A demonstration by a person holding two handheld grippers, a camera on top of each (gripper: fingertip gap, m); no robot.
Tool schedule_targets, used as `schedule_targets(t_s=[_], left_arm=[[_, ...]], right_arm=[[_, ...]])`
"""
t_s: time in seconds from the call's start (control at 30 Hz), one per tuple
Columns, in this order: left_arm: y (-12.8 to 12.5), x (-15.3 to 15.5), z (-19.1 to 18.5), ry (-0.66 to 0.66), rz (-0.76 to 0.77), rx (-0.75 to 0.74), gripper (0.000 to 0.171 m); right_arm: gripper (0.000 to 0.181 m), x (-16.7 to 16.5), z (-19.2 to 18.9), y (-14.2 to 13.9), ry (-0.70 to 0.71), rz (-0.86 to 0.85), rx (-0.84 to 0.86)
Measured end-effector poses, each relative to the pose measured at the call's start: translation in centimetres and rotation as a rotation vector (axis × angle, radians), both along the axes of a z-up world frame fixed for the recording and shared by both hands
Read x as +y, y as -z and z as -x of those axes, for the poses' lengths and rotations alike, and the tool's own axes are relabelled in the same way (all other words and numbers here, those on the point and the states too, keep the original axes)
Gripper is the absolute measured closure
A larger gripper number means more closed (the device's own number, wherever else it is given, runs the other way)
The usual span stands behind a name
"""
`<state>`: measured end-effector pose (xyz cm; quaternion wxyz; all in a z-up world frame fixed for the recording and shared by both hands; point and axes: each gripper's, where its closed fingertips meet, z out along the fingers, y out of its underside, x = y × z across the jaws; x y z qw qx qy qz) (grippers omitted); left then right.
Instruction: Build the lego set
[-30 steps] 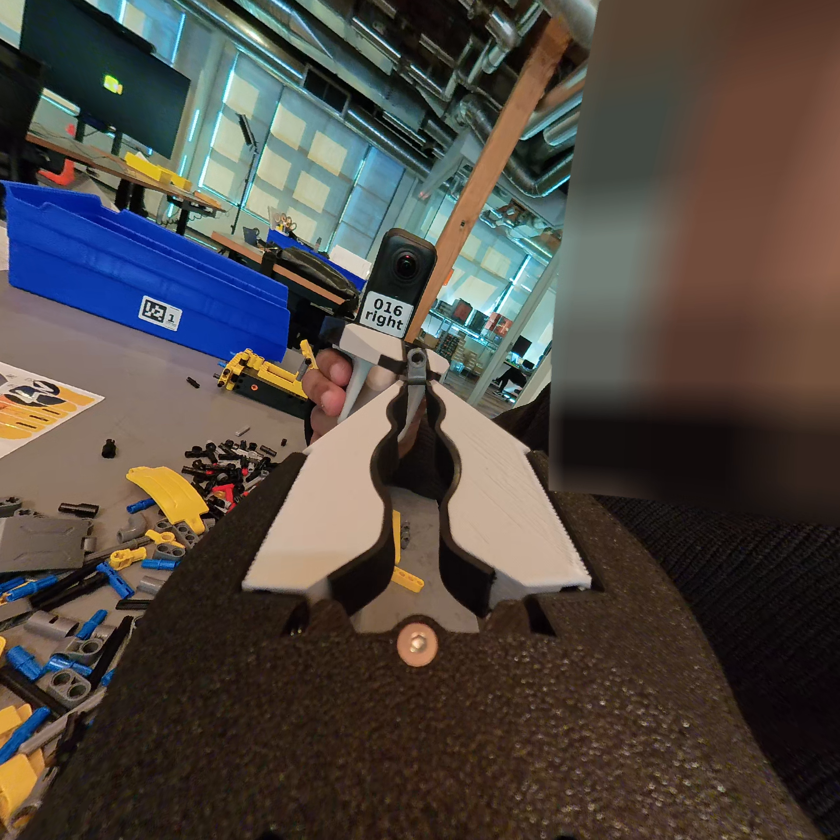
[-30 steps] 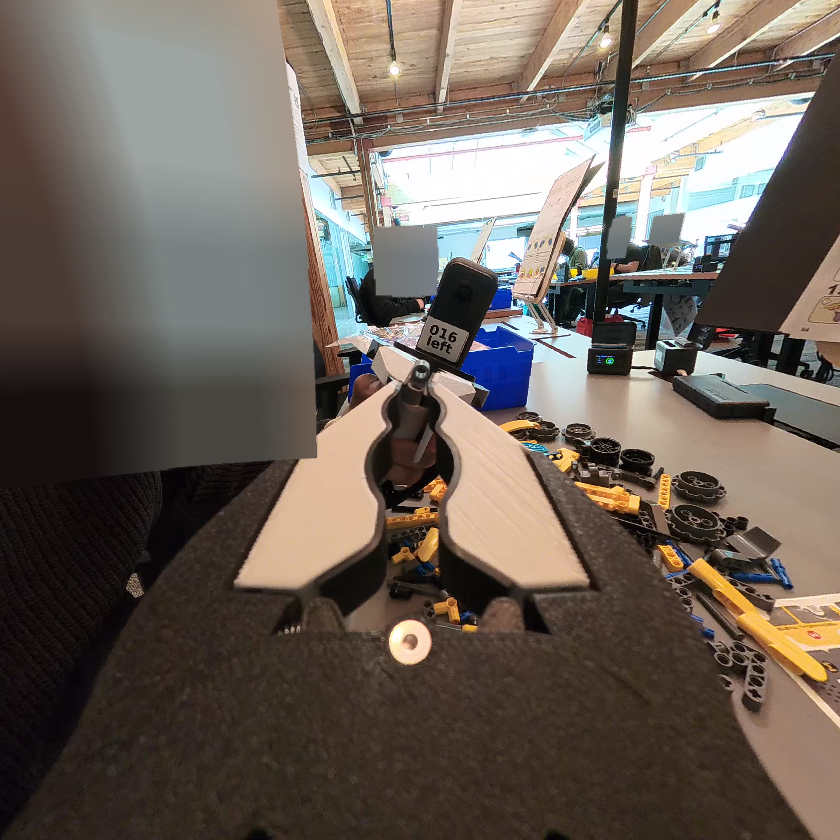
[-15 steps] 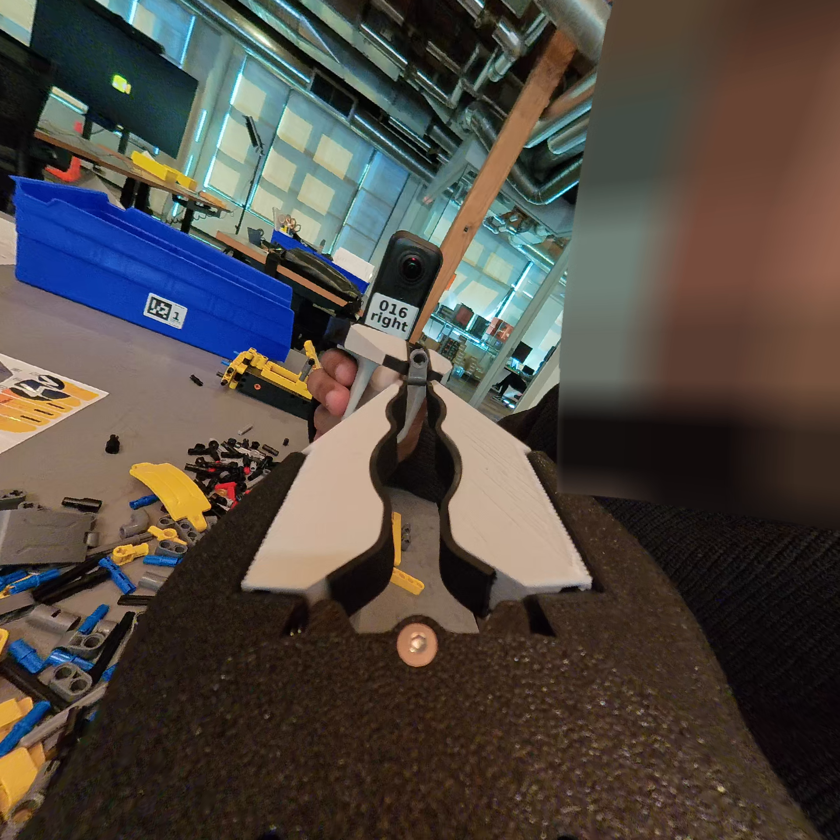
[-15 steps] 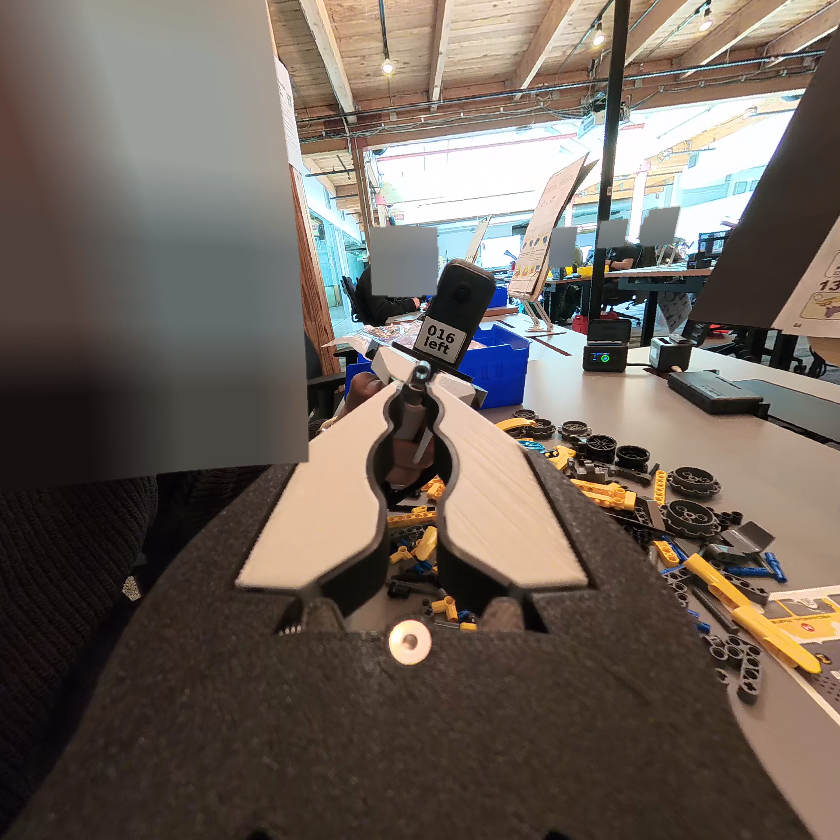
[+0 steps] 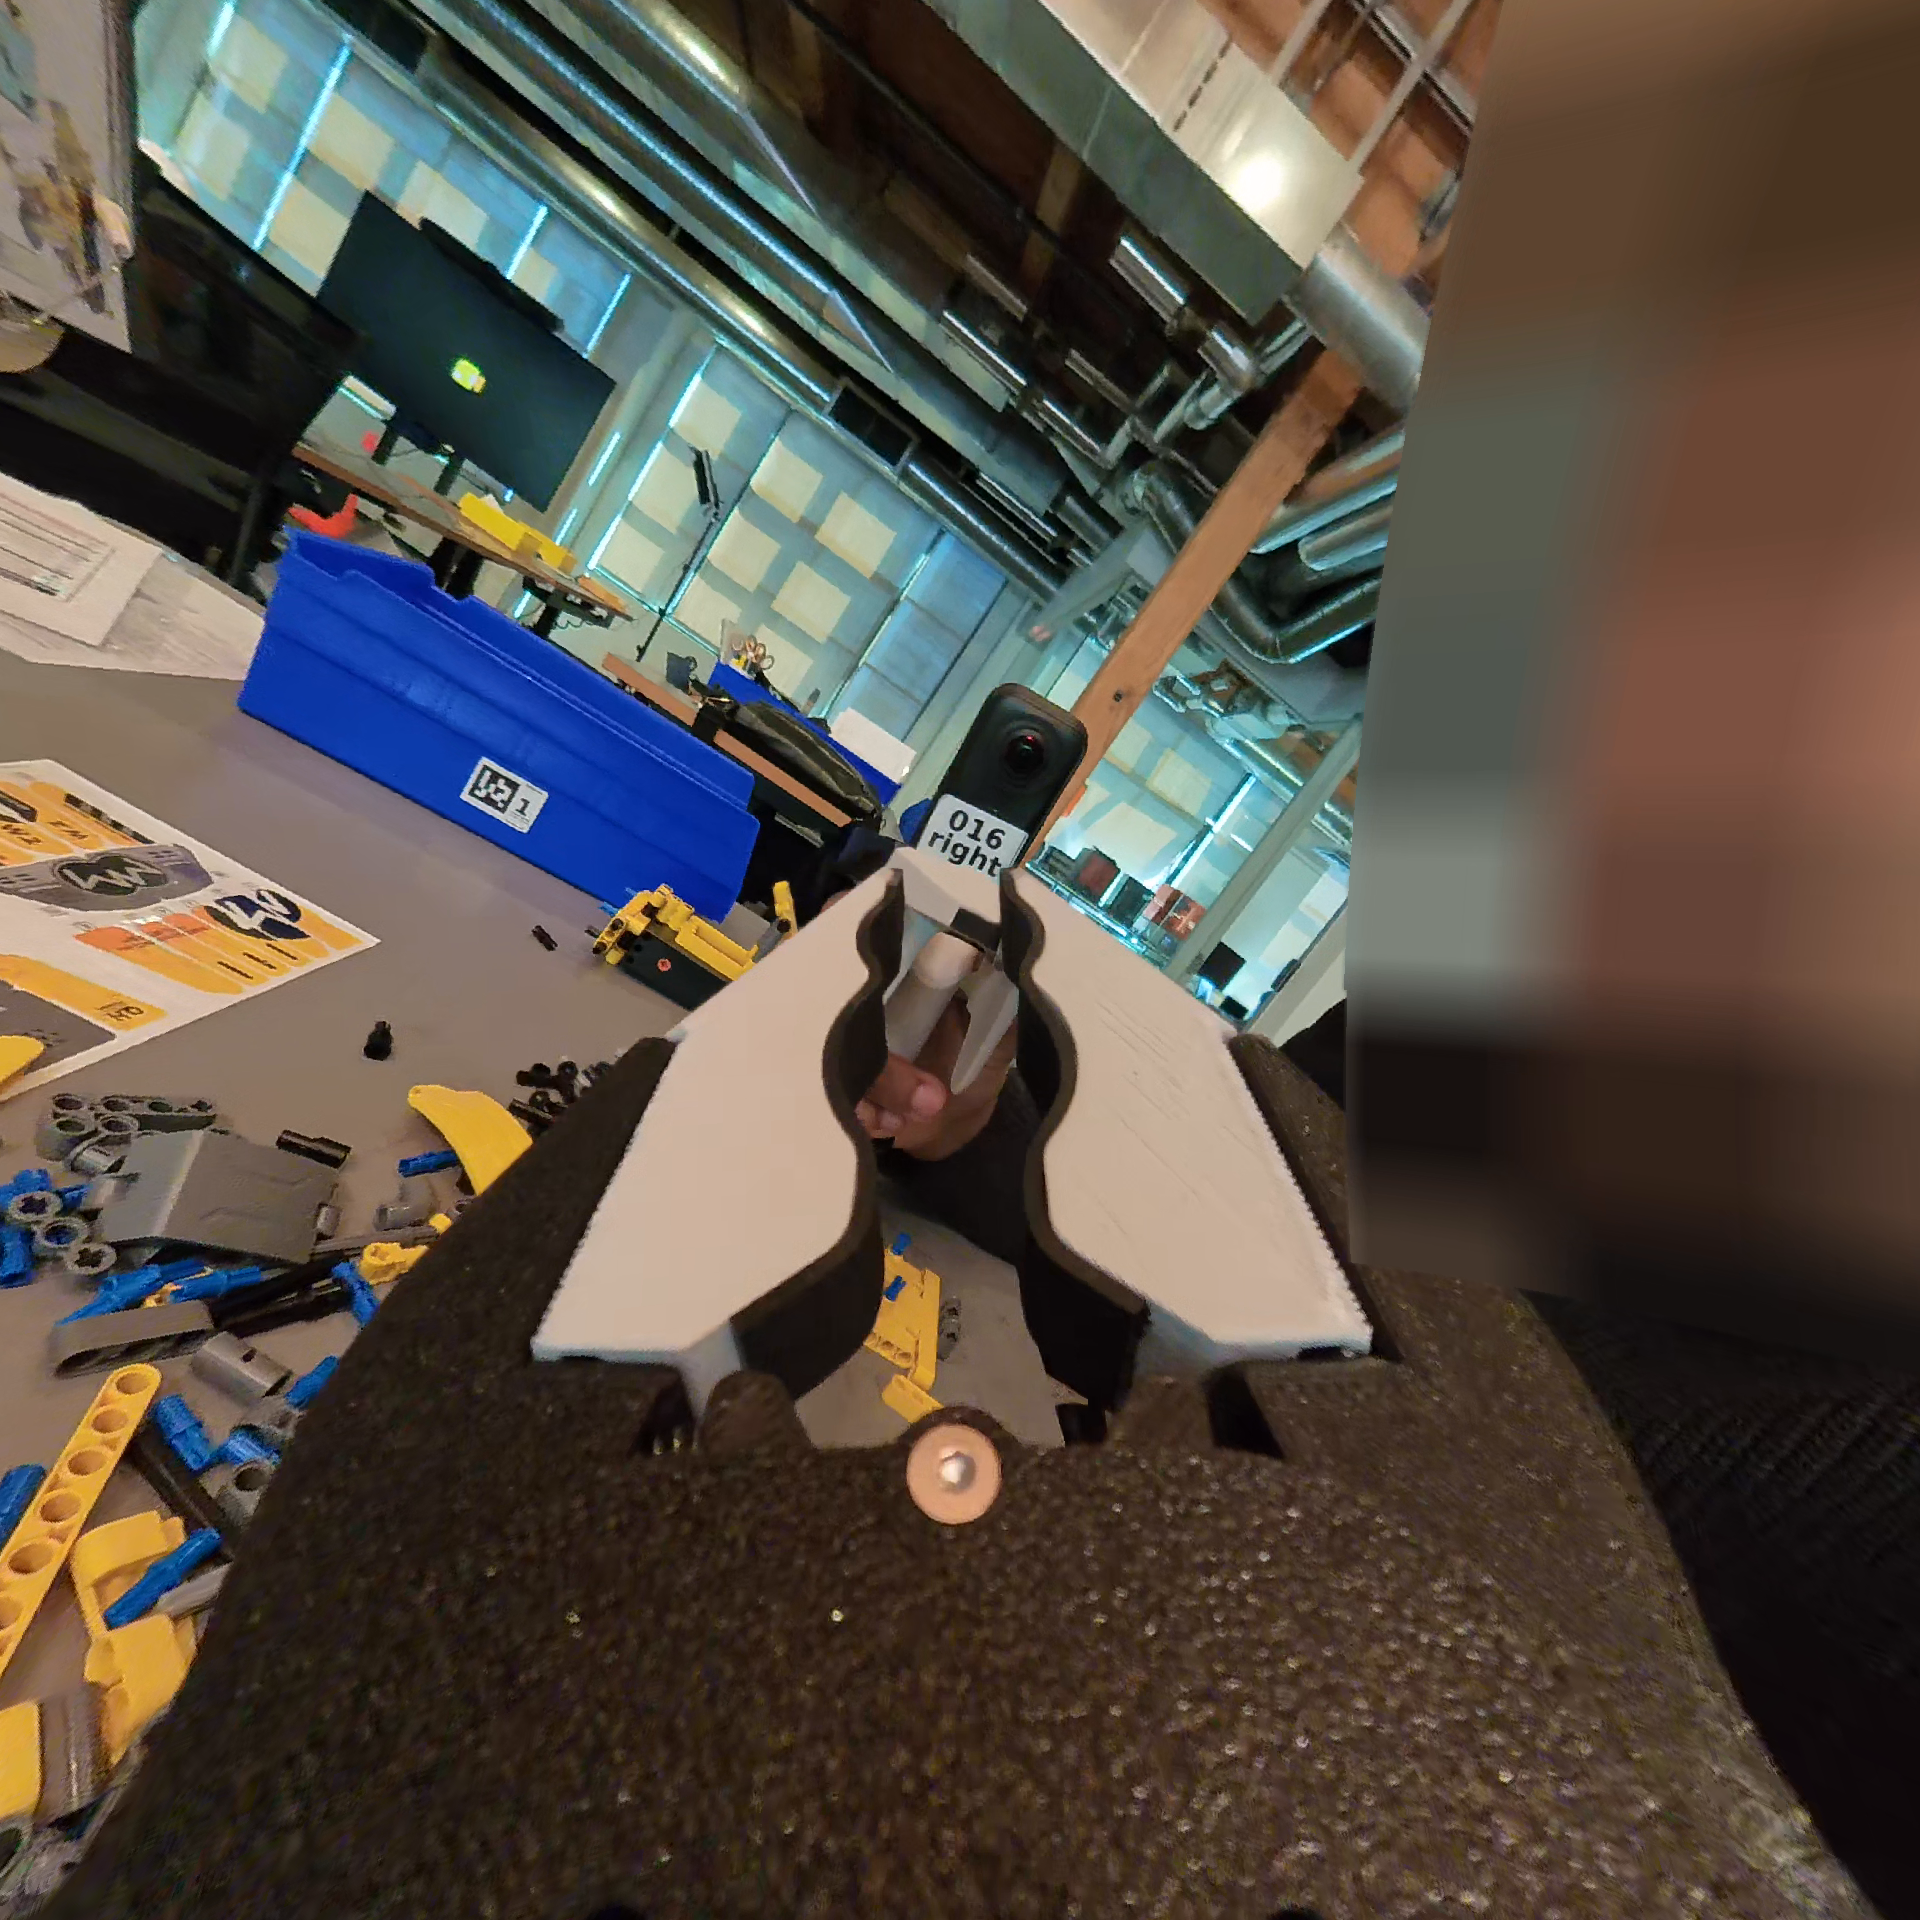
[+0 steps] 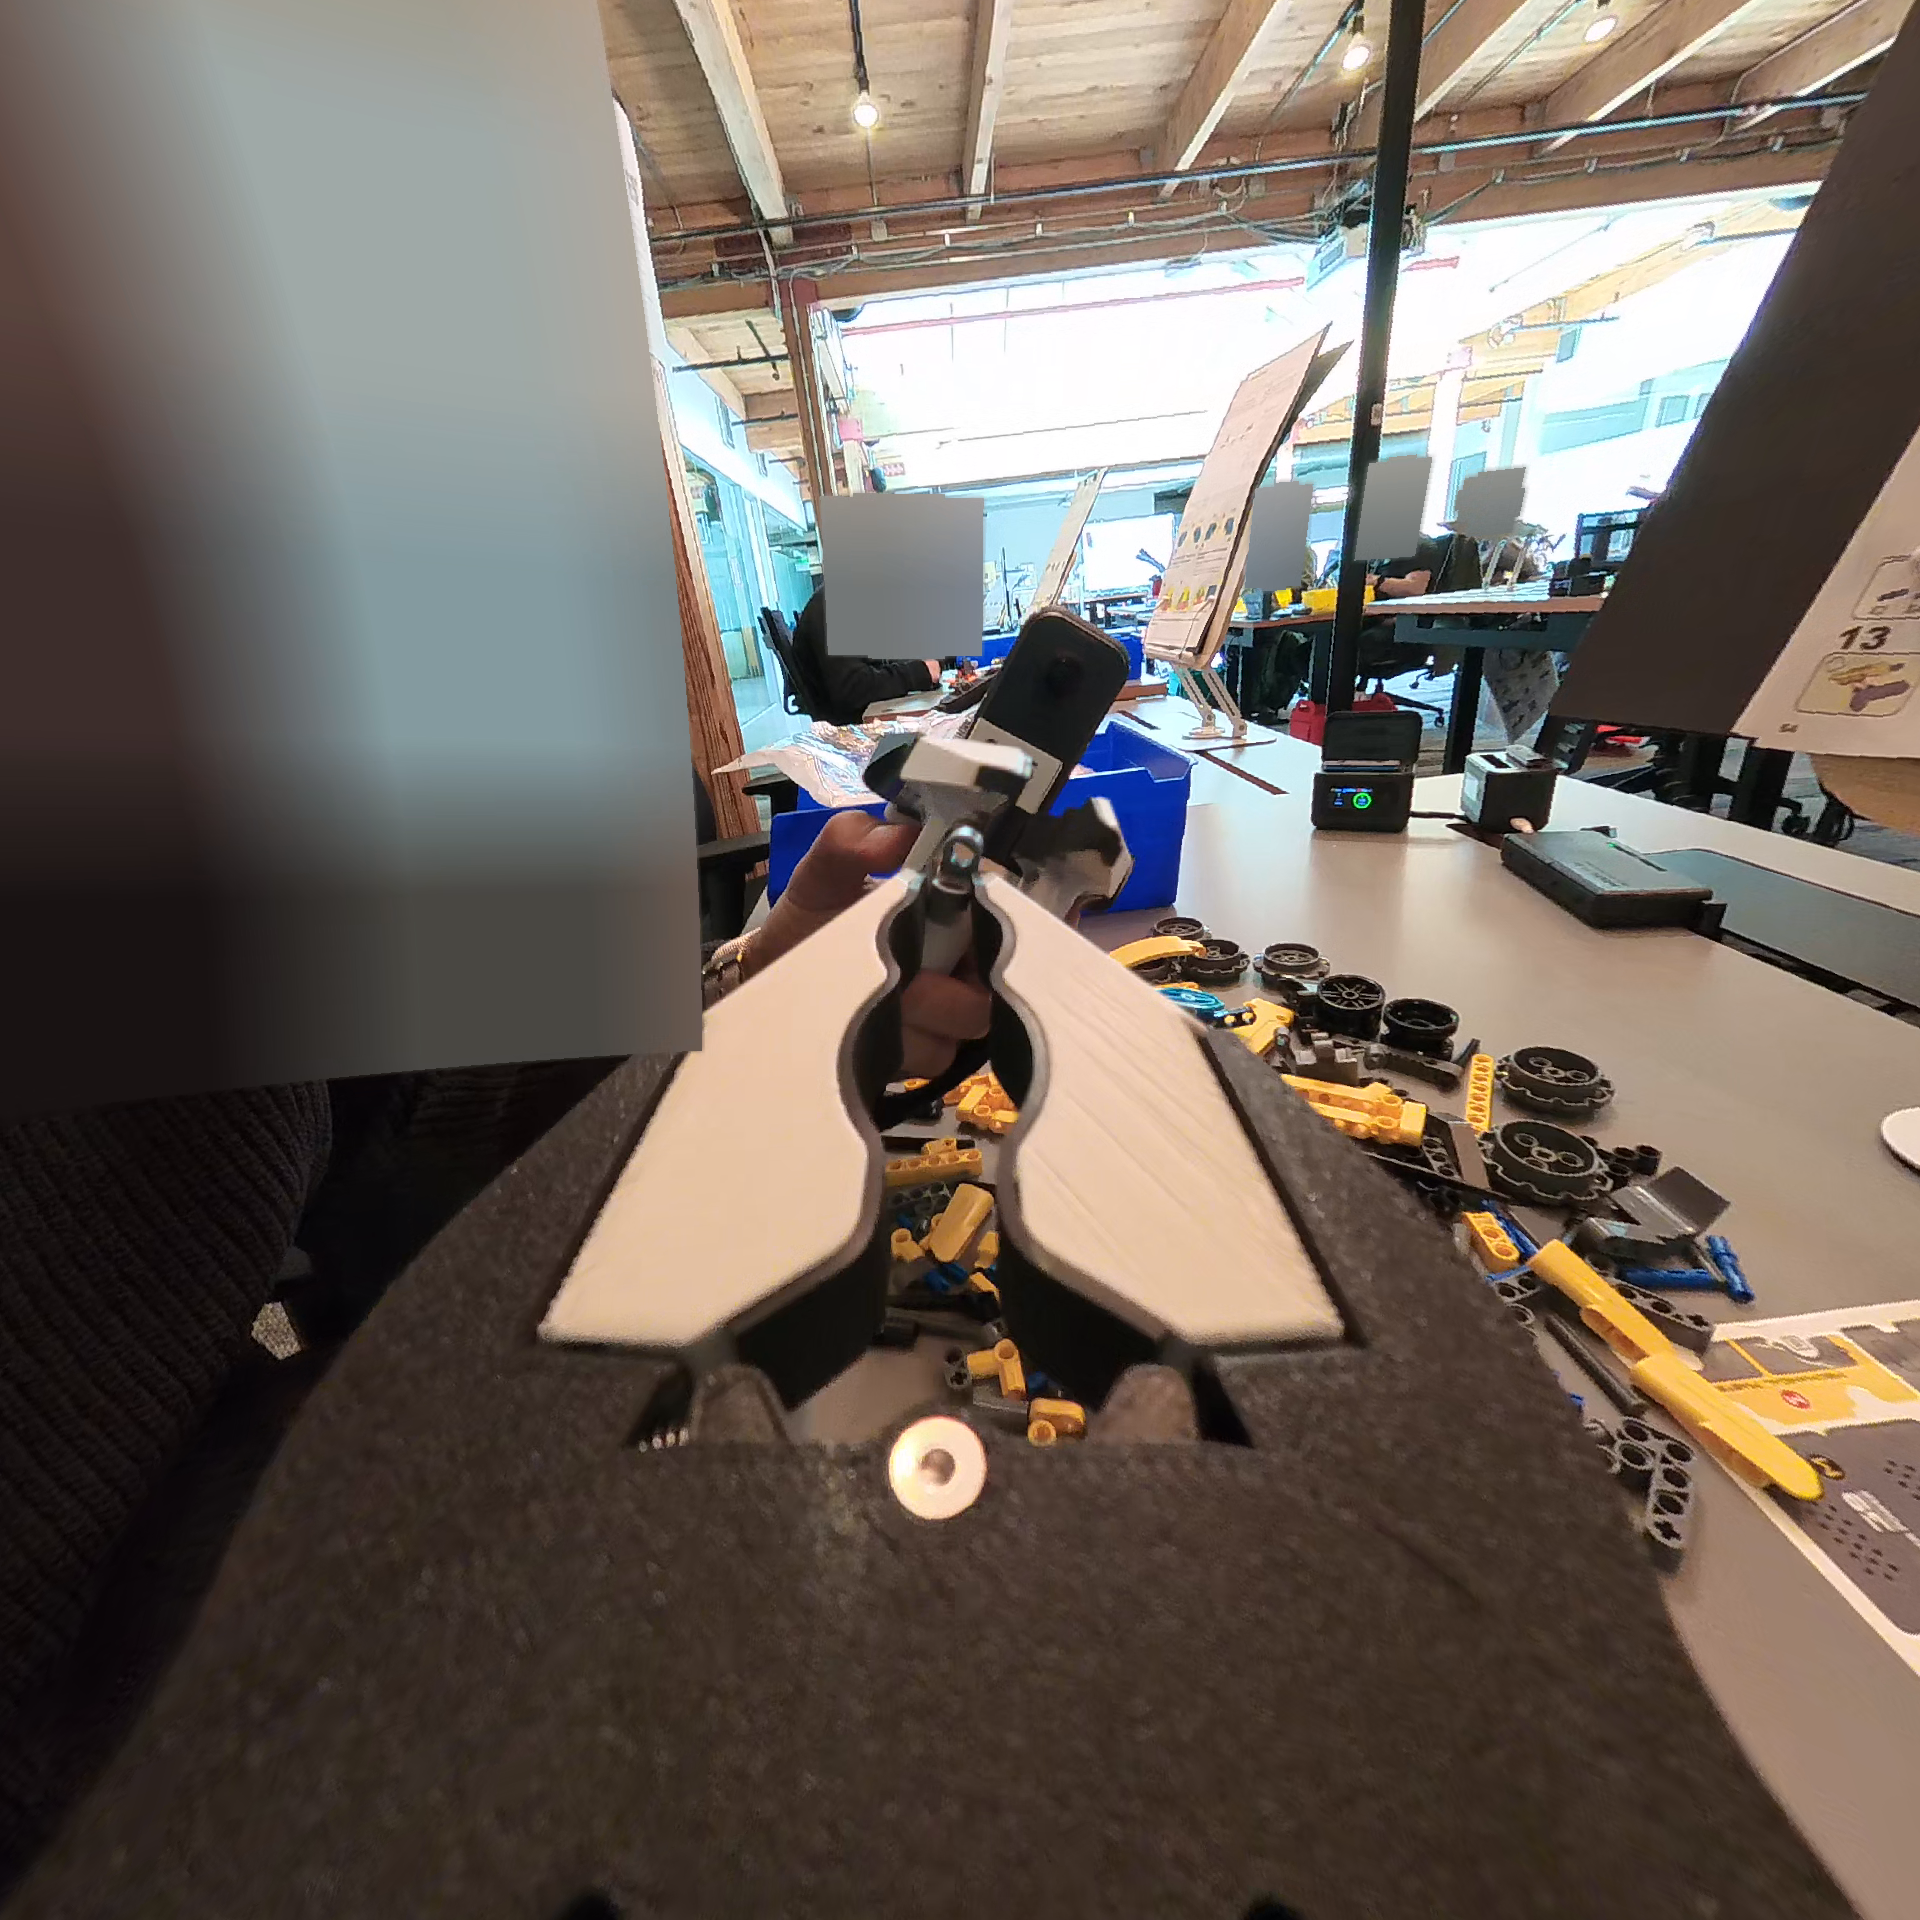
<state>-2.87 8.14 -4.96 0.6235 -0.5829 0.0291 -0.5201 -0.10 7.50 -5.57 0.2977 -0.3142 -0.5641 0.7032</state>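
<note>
My left gripper (image 5: 951,894) is open and holds nothing; its white fingers (image 5: 769,1122) stand apart at the tips. Through the gap I see the right gripper (image 5: 956,987) facing me, held by a hand (image 5: 914,1101). My right gripper (image 6: 951,883) is shut on a small grey connector piece (image 6: 951,914) with a ring end that sticks up past the tips. Just beyond it in the right wrist view, the left gripper's camera body (image 6: 1060,675) is tilted and close to the piece, not touching it.
On the grey table (image 5: 436,862) lie loose yellow, blue and grey building pieces (image 5: 208,1299), a sticker sheet (image 5: 156,914), a yellow-black part assembly (image 5: 675,935) and a blue bin (image 5: 499,727). The right wrist view shows black wheels (image 6: 1351,997), black devices (image 6: 1361,769) and an instruction sheet (image 6: 1849,1455). The grippers are tip to tip, or close to it.
My left gripper has opened and let go of the grey piece, then drawn back and tilted. My right gripper has kept its hold on the piece.
</note>
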Motion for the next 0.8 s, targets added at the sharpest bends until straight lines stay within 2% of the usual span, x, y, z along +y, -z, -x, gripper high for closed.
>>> schedule_targets(t_s=[0.8], left_arm=[[-0.1,0.1,0.4,-0.023,-0.003,-0.003,0.153]], right_arm=[[0.173,-0.1,0.5,1.2,0.02,-0.067,-0.035]])
